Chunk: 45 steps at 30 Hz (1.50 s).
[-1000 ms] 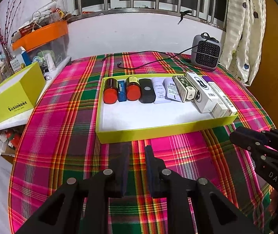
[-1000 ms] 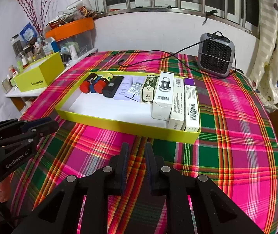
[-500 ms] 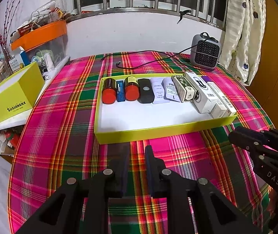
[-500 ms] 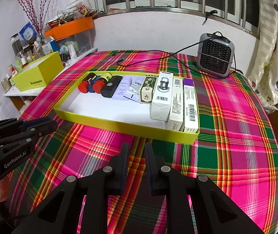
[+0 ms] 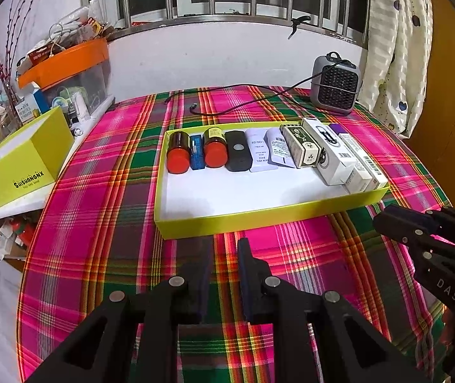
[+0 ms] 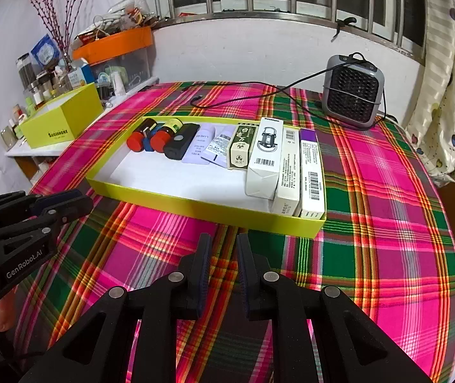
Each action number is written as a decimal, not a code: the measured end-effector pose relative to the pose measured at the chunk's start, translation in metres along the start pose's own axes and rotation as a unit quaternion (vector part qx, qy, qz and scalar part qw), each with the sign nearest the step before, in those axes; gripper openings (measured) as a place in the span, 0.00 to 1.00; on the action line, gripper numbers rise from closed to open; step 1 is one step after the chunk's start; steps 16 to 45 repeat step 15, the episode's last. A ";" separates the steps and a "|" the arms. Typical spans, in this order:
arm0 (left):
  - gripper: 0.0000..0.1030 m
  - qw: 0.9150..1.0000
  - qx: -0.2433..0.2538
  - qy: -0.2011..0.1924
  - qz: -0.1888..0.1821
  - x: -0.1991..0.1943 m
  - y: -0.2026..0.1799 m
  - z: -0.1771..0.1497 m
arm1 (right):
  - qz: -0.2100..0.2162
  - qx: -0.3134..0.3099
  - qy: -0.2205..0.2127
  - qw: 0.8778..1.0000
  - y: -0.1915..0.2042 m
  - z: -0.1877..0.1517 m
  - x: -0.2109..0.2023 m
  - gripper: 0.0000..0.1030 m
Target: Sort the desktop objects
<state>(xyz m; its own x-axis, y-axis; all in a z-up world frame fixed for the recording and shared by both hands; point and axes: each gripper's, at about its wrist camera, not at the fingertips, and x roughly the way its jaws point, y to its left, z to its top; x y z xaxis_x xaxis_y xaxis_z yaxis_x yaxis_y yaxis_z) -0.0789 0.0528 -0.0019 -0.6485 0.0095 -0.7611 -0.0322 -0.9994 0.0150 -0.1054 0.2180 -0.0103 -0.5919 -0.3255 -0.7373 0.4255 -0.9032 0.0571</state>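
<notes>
Plaid tablecloth [image 5: 106, 191] — one tray [image 5: 259, 217] (two red-capped bottles [image 5: 178, 161]).

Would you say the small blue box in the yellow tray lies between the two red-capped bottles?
Yes, the small blue box lies between the two red-capped bottles at the left end of the yellow tray.

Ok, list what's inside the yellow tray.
In the yellow tray: two red-capped bottles, a blue item between them, a black case, two pale tubes, and four boxes. Anything under them is hidden.
</notes>
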 end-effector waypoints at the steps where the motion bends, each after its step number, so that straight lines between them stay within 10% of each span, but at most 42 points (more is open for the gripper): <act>1: 0.16 1.000 0.001 0.001 0.001 0.000 0.000 0.000 | 0.000 0.000 0.000 1.000 0.000 0.000 0.000 0.16; 45: 0.15 1.000 0.001 -0.013 -0.005 -0.002 0.000 -0.001 | -0.003 -0.001 -0.001 1.000 0.002 -0.003 0.000 0.16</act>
